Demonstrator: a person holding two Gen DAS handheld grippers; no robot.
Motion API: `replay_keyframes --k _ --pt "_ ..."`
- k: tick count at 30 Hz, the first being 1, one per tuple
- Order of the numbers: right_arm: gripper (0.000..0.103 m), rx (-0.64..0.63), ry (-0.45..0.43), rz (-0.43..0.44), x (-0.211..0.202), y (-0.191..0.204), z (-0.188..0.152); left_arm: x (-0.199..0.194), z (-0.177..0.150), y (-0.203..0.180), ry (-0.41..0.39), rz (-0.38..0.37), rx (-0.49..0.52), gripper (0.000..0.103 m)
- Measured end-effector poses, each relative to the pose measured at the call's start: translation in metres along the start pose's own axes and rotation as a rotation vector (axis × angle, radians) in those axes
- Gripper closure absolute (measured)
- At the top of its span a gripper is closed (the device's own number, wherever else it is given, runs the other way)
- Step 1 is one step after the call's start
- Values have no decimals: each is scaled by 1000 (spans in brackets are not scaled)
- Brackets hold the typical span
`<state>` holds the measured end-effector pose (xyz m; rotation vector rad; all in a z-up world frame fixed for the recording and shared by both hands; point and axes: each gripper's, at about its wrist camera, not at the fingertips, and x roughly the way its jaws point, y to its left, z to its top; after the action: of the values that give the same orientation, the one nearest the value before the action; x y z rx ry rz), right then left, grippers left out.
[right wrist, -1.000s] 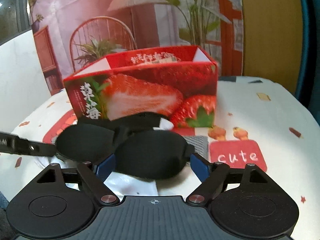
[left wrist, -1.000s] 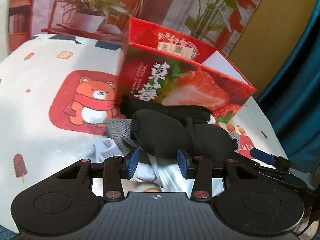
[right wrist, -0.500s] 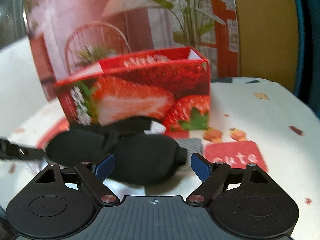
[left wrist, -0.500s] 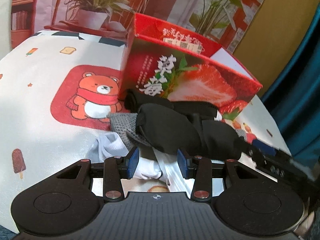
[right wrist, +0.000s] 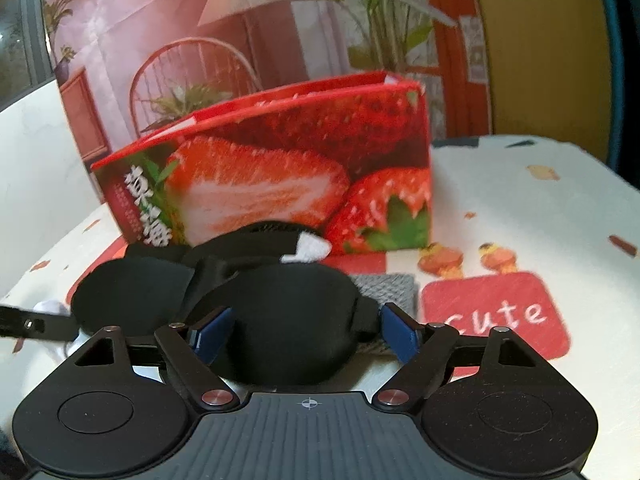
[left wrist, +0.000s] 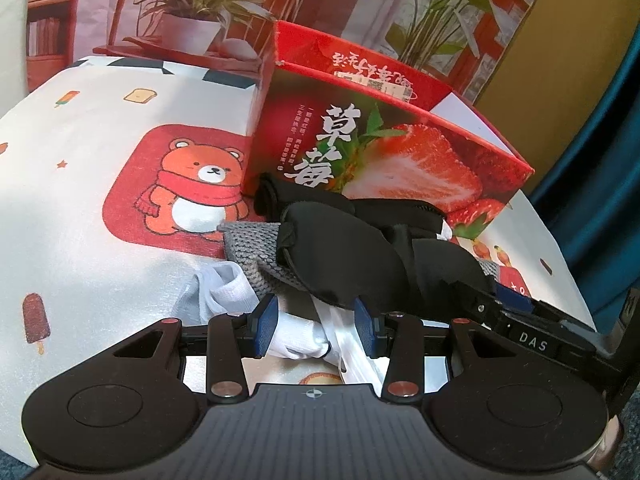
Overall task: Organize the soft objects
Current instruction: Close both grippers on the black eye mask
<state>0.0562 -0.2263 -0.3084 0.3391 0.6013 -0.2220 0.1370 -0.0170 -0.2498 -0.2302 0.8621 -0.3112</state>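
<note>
Progress: early, nothing visibly boxed | black padded fabric eye mask (right wrist: pixel 280 312) lies lower centre on desk (right wrist: pixel 520 184), before red strawberry-print carton (right wrist: pixel 304 172) | right tool (right wrist: pixel 306 334) wide, straddling mask | left tool (left wrist: pixel 316 320) narrower, empty over white sock (left wrist: pixel 228 288).

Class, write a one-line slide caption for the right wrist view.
Right gripper with open jaws straddling a black eye mask lying before a strawberry-printed red box on a cartoon tablecloth.
</note>
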Motion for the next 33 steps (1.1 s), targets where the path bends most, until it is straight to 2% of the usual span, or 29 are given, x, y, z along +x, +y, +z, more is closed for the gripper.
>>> replay_keyframes --k 6,9,14,19,27,31,33 --pt "27 4 -8 29 -3 0 -2 -2 7 7 -16 8 -46 59" --pt "28 -22 -2 26 -2 5 -4 7 19 8 12 2 -59 59" --pt "28 -40 0 28 -3 8 -5 16 36 -3 -27 17 6 59" --pt "28 -33 1 31 -3 7 -5 31 39 -2 -16 41 -21 59" --pt "28 -40 5 32 -2 7 -6 31 46 3 -71 56 -26 58" --pt "28 -42 5 31 -2 7 -6 41 42 2 -31 38 -34 56" --pt "28 -41 6 32 -2 7 -6 41 36 0 -41 37 -27 55"
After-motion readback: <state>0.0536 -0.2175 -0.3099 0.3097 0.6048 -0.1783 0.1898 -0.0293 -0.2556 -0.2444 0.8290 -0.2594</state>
